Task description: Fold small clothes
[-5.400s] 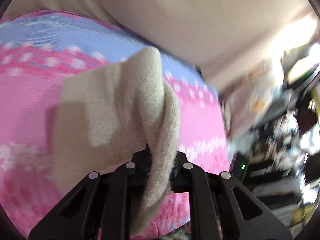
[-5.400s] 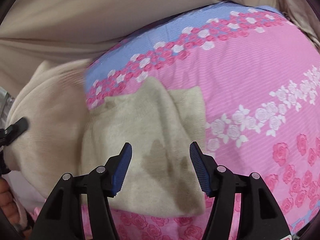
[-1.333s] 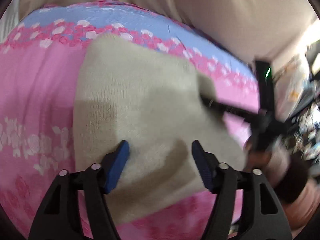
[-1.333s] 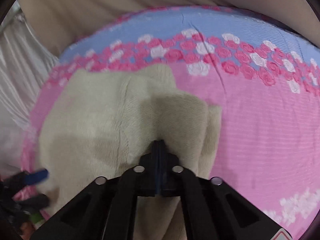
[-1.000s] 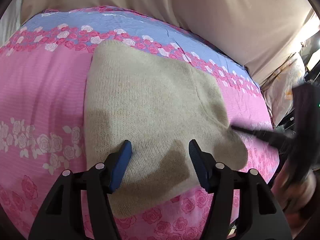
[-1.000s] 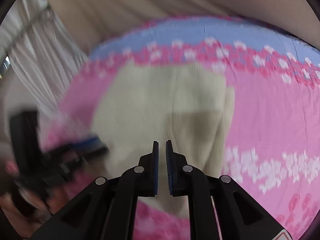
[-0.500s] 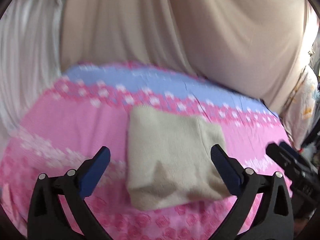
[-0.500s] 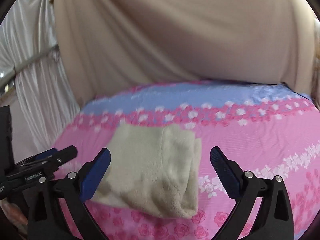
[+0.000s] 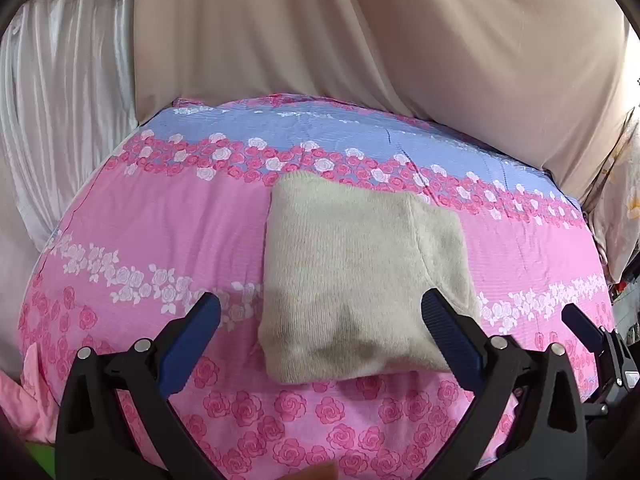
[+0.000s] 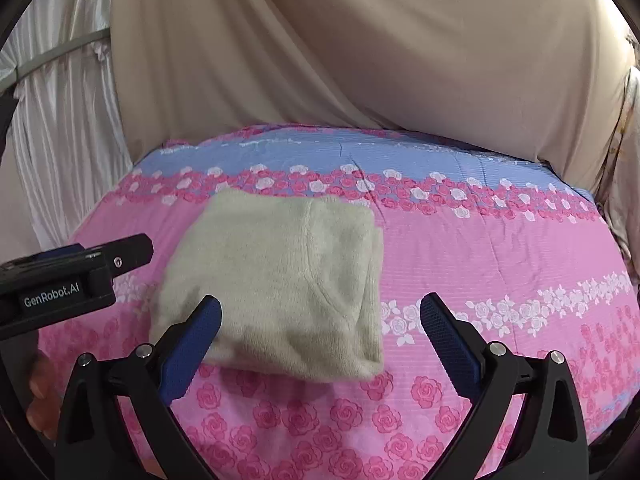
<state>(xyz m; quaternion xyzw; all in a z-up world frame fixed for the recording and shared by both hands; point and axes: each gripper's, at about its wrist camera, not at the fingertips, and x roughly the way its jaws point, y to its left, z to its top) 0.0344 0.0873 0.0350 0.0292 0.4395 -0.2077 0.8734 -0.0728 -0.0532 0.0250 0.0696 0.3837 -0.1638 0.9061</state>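
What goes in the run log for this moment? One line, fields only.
stage: fold done | sweater: folded, flat on bedsheet | left gripper: open, empty | right gripper: open, empty | contact: none

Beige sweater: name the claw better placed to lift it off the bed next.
Left, probably. The folded beige sweater lies centred between the open left claw. From the open right claw it sits off to the left. Both are empty.

folded garment [image 9: 360, 280] on bedspread [image 9: 160, 232], curtain [image 9: 400, 40] behind
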